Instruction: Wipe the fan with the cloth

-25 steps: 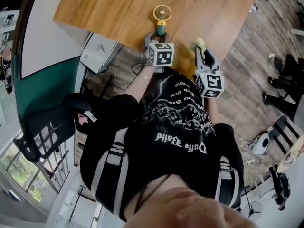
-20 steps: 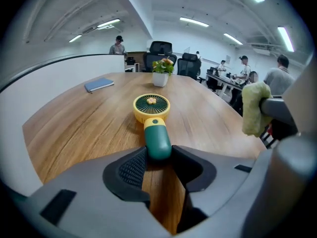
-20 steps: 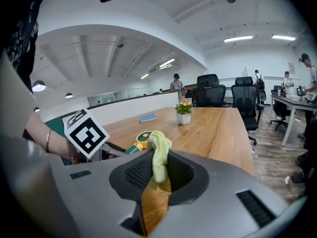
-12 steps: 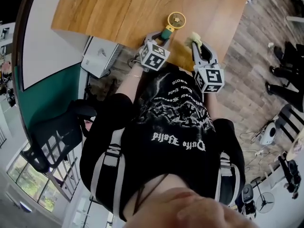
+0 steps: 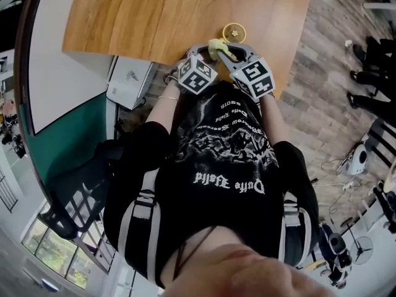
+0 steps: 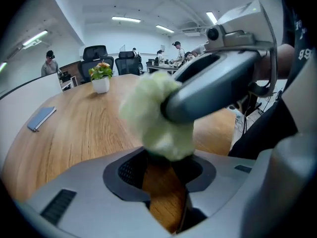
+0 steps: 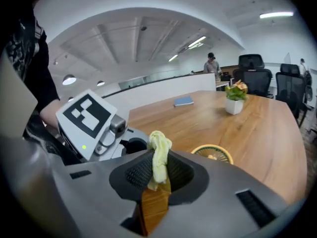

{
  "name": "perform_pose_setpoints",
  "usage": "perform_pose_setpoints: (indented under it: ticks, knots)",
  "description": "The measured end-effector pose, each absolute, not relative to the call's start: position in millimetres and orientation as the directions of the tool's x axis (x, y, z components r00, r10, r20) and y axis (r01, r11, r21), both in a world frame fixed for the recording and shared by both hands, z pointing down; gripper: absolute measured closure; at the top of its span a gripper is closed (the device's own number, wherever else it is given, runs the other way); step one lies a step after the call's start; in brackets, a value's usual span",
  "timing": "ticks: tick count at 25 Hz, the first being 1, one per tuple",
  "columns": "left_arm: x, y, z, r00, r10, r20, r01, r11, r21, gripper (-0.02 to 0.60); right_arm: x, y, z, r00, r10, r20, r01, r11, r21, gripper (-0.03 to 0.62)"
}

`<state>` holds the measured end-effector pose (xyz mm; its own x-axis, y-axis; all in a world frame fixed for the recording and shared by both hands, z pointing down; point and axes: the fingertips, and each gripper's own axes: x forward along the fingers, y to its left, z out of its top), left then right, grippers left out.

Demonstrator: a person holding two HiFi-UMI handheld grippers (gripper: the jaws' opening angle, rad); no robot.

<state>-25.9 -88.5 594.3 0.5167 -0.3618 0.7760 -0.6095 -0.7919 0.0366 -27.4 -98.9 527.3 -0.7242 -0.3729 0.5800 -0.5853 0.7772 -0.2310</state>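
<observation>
Pale-green cloth [image 6: 158, 115] covers the tips of the left gripper [image 6: 166, 167]. Its jaws stand half parted, and I cannot tell whether they grip the fan [image 7: 212, 151]. Only the fan's yellow rim shows, just right of the right gripper [image 7: 157, 171], whose jaws are clamped on the cloth, bunched upright between them.

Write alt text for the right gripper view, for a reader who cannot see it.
The right gripper has its jaws shut on a bunched pale yellow cloth above a wooden table. Just beyond, the round head of the yellow fan peeks over the gripper's body, and the left gripper with its marker cube sits at the left.
</observation>
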Motion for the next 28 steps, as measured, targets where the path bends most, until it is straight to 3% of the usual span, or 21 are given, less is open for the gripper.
perform_pose_setpoints:
  ticks: [3, 6, 12, 21, 28]
  knots:
    - [-25, -87, 595, 0.525, -0.319, 0.789, -0.558, -0.829, 0.035, 0.405, -45, -95, 555, -0.705, -0.276, 0.653, -0.551, 0.793, -0.26, 0.526]
    - [-30, -88, 594, 0.541, -0.3, 0.786, -0.56, -0.826, 0.07, 0.405, -52, -100, 558, -0.701, -0.259, 0.664, -0.55, 0.79, -0.272, 0.525]
    - [-36, -90, 595, 0.528, -0.324, 0.785, -0.577, -0.815, 0.052, 0.407, -54, -106, 557, -0.641, -0.355, 0.68, -0.536, 0.842, -0.066, 0.523]
    - [-37, -91, 597, 0.485, -0.33, 0.809, -0.556, -0.831, -0.006, 0.408, -28, -130, 556, -0.587, -0.471, 0.659, -0.649, 0.76, -0.034, 0.525]
    - [-35, -90, 597, 0.441, -0.345, 0.829, -0.572, -0.819, -0.036, 0.41, -18, -139, 555, -0.601, -0.467, 0.649, -0.649, 0.758, -0.056, 0.523]
